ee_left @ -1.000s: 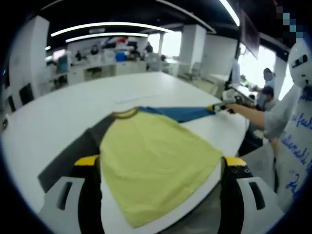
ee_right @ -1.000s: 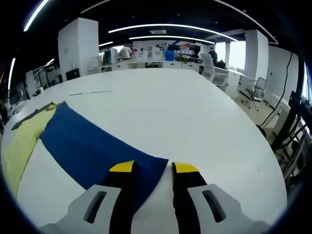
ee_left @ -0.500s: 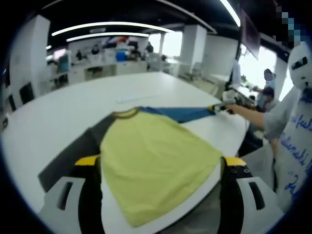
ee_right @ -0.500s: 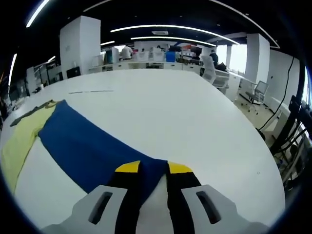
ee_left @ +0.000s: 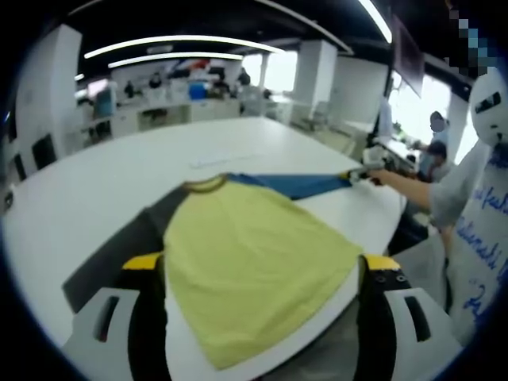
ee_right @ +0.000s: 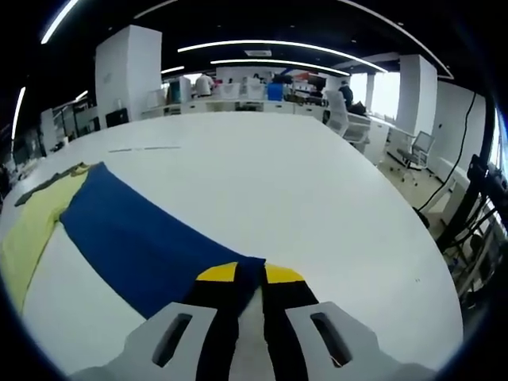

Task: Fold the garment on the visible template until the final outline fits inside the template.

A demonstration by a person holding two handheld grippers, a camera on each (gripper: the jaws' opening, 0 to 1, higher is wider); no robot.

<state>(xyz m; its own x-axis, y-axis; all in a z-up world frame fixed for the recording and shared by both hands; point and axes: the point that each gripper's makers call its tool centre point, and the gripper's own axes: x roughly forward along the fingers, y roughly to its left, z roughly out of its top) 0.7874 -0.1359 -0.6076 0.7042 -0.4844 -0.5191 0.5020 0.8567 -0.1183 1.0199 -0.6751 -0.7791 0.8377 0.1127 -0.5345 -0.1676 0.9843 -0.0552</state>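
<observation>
- Left gripper view: my left gripper (ee_left: 258, 266) has its two jaws spread wide apart, released, one at each side of the shirt's lower part, with nothing between them but the cloth lying flat on the table.
- The shirt (ee_left: 246, 262) lies spread on the white table (ee_left: 103, 175); its body is yellow, its collar (ee_left: 205, 185) points away from me, and its hem reaches the table's near edge.
- A dark grey sleeve (ee_left: 119, 250) stretches out from the shoulder on the left of this view, lying flat, and my left jaw's yellow tip sits beside it.
- The blue sleeve (ee_left: 298, 184) runs out to the right from the shoulder, pulled into a long straight band.
- At the far end of that band I see my right gripper (ee_left: 359, 175), held by my hand, with my pale sleeve (ee_left: 452, 190) behind it.
- Right gripper view: my right gripper (ee_right: 249, 274) is clenched on the end of the blue sleeve (ee_right: 135, 238); the jaws stand nearly together, and the cloth's corner runs in between their yellow tips.
- From there, the blue sleeve runs flat across the table (ee_right: 302, 182) toward the left of this view, where the yellow body (ee_right: 28, 234) and the collar (ee_right: 55, 182) lie.
- Desks and people stand far behind the table, too small to tell apart.
</observation>
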